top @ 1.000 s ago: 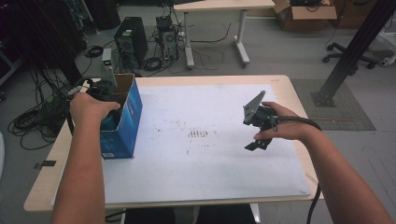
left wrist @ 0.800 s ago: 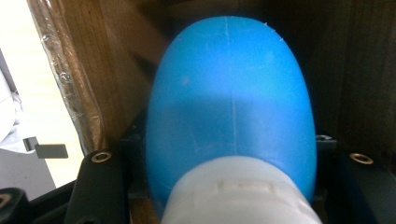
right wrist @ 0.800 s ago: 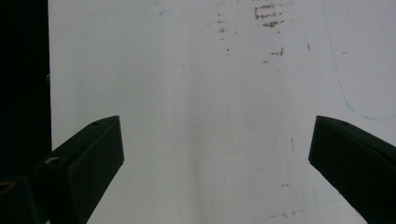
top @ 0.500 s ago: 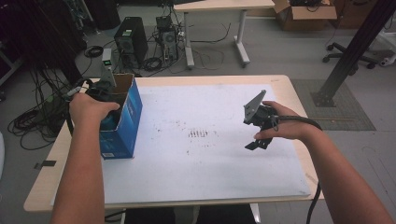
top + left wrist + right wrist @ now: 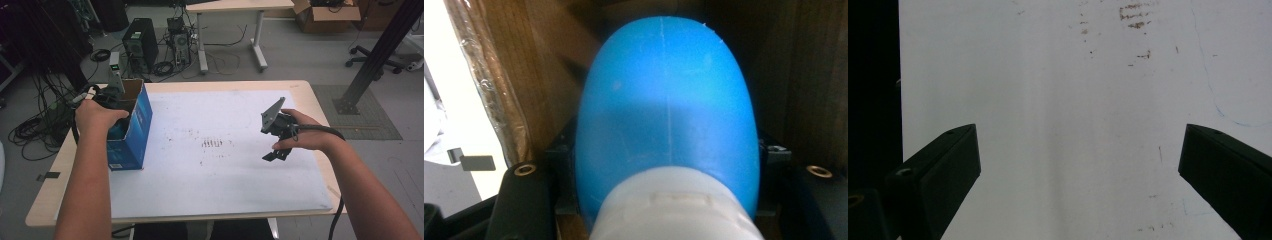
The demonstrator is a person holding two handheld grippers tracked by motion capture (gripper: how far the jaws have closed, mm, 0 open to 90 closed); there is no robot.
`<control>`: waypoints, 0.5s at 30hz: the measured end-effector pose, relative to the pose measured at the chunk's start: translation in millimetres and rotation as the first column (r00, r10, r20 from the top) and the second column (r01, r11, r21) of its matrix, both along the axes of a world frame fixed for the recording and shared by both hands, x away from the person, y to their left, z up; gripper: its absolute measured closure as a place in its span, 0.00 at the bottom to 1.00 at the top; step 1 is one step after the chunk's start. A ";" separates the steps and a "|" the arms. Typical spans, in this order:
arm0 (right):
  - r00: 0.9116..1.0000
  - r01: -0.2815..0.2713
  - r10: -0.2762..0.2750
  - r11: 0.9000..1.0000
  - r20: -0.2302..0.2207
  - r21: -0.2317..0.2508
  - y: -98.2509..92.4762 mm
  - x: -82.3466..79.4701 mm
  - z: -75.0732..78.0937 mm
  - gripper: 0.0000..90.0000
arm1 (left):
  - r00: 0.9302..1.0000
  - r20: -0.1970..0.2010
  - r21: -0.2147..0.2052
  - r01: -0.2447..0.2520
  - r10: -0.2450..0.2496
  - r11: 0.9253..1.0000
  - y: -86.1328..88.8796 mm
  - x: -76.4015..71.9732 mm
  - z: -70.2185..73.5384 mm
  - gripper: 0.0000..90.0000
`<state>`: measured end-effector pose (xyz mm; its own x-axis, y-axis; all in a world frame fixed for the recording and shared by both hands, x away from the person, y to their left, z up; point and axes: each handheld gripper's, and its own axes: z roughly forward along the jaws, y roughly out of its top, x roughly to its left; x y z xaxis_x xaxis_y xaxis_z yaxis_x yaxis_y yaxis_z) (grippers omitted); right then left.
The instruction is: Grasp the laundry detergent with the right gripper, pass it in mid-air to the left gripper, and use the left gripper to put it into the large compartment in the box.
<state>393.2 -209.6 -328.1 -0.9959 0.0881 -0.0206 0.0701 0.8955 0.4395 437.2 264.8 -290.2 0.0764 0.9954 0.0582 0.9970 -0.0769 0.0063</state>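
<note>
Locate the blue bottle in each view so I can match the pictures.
High view: blue bottle shows as a sliver inside the open blue box, under the left hand.
Left gripper view: it sits centre frame, white cap nearest.
Right gripper view: not in it.
Shared landmark: the box's brown cardboard inner wall.

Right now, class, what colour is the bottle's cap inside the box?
White, on a blue bottle; the cap shows best in the left gripper view.

The left gripper (image 5: 107,97) dips into the box (image 5: 131,131), tips hidden; the blue bottle (image 5: 666,115) (cap cut off below) hides its jaws' pads.
</note>
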 end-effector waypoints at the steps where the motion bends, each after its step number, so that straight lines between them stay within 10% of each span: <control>1: 1.000 -0.002 0.002 1.000 0.001 -0.001 -0.2 0.1 0.1 0.04 | 1.000 -0.001 0.003 0.002 -0.002 1.000 -0.6 -0.1 0.2 0.37; 15: 1.000 -0.002 0.002 1.000 0.008 0.007 -3.2 -1.2 -0.3 0.04 | 1.000 -0.006 0.027 0.014 -0.014 1.000 -4.7 -3.0 9.1 0.36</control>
<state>391.9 -212.8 -328.4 -0.9959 0.0865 -0.0283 0.0648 0.8924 0.4466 434.2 260.1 -281.1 0.0909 0.9922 0.0848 0.9958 -0.0911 -0.0013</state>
